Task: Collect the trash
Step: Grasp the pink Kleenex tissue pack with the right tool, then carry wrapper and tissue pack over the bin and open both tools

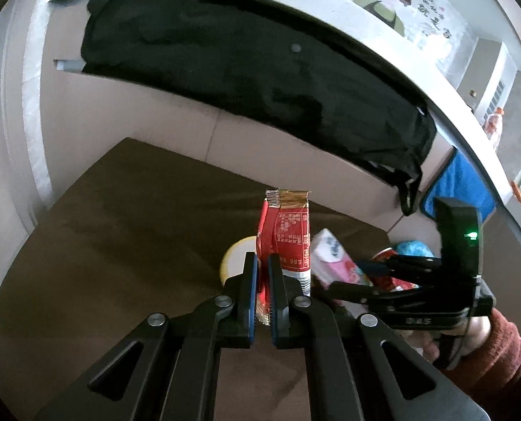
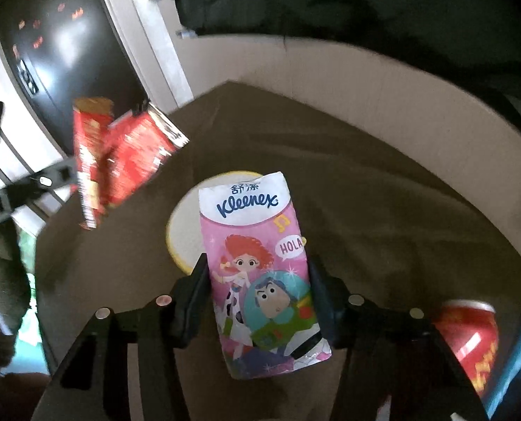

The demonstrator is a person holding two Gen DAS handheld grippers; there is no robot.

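Squeezing a red wrapper (image 1: 288,235), the left gripper (image 1: 263,263) holds it up, while the right gripper (image 2: 256,263) fingers pinch a pink tissue pack (image 2: 260,266).

Both fisheye views are bending hard at their black edges. Dim indoor light is leaving the surface (image 1: 95,231) murky. Motion blur is smearing the red wrapper (image 2: 120,161) in the right view.
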